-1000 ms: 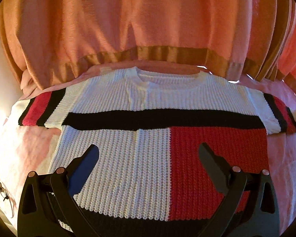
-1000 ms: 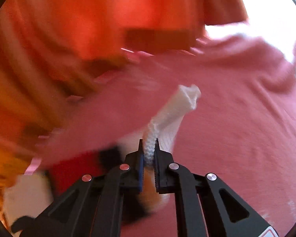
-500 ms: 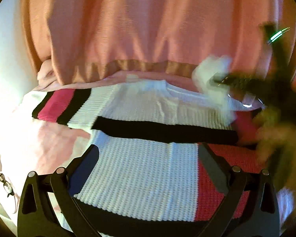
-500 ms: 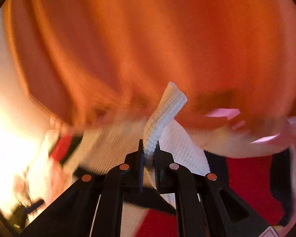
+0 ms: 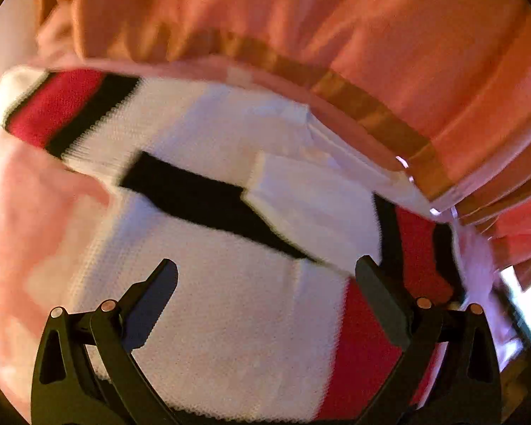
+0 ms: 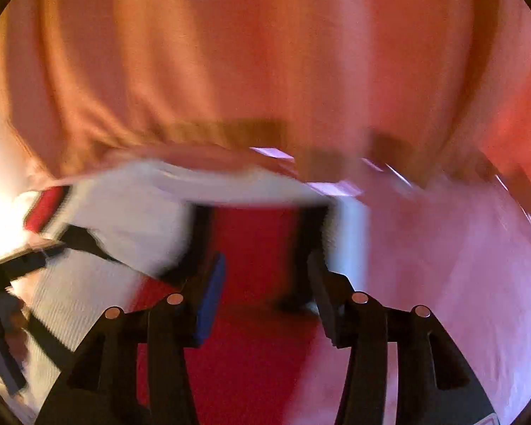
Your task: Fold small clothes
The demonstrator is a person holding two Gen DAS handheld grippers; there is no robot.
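Sweater [image 6: 258,248] lies flat beneath the gaping right claw [image 6: 265,283].

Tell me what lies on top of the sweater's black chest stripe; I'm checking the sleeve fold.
The white folded sleeve lies across the black stripe of the sweater, covering the stripe's far end; what is under the sleeve cannot be seen.

a pink sheet [image 5: 42,219] is spread as the surface, seen at the left edge of the left wrist view and across the right side of the right wrist view [image 6: 453,265]. behind it an orange curtain [image 5: 301,17] is hung in folds, edged along its hem with a darker brown band [image 5: 364,106]. the curtain fills the top of the right wrist view too [image 6: 265,53], blurred.
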